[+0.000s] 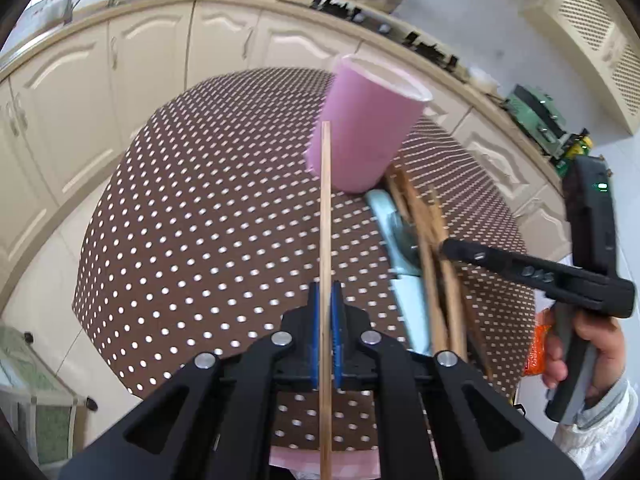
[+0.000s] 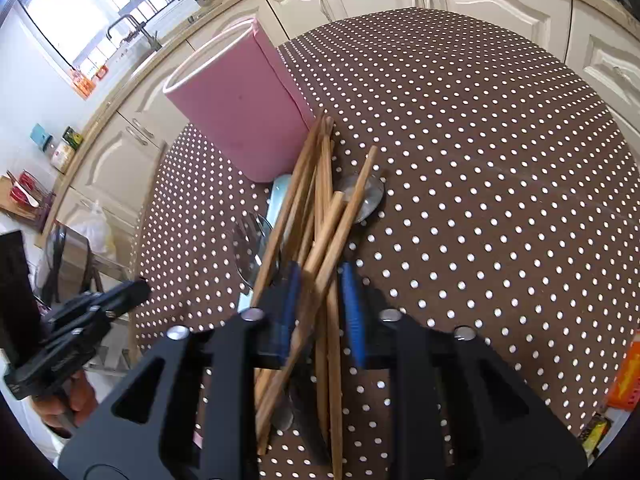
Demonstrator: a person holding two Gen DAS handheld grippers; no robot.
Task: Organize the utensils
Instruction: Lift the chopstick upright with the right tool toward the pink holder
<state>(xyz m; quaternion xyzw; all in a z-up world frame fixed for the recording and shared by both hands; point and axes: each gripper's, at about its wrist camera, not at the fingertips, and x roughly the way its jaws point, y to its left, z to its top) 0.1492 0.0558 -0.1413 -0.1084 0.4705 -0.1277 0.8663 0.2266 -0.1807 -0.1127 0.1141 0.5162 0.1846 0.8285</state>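
We have one chopstick (image 1: 326,240) clamped between the blue pads of our left tongs (image 1: 326,312), its far end raised toward the pink holder (image 1: 366,128) but not yet in it. As far as we can see, the holder's mouth shows nothing sticking out, so we judge the sorting to be barely begun.

The rest of the utensils lie in a loose heap on the dotted desk (image 2: 480,200), just beside the holder's base: a bundle of wooden chopsticks (image 2: 320,232) crossing over a metal spoon (image 2: 366,200) and a fork (image 2: 250,240), with a pale blue handle (image 2: 278,200) underneath. Our right tongs (image 2: 320,308) sit low over that bundle, narrowed around several sticks; whether the pads already press on them we cannot tell.

Still to do: drop the held stick in, then lift the remaining chopsticks and cutlery into the holder.
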